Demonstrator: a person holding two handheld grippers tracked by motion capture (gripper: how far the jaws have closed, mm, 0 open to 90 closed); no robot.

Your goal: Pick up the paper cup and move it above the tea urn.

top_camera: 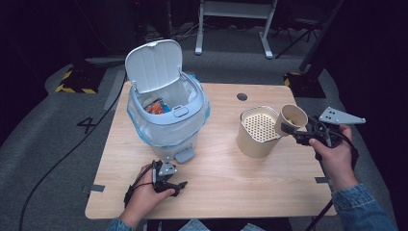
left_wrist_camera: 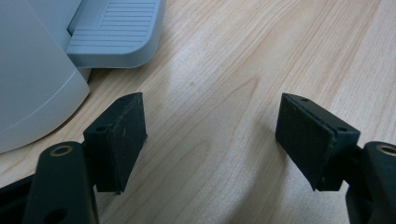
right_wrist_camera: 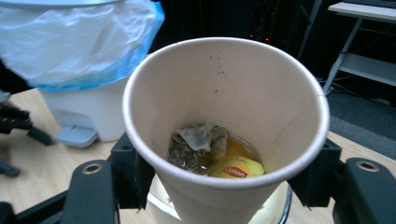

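My right gripper is shut on a paper cup, tipped toward the tan strainer pot and held at its right rim. Inside the cup a wet tea bag and its yellow tag lie in a little brown liquid. My left gripper rests on the wooden table near the front edge, open, its pads wide apart with bare wood between them. It sits just in front of the bin's grey pedal.
A white pedal bin with a blue liner stands at the table's left, lid up, colourful trash inside. A dark cable hole sits at the back of the table. Black cables trail off the floor at left.
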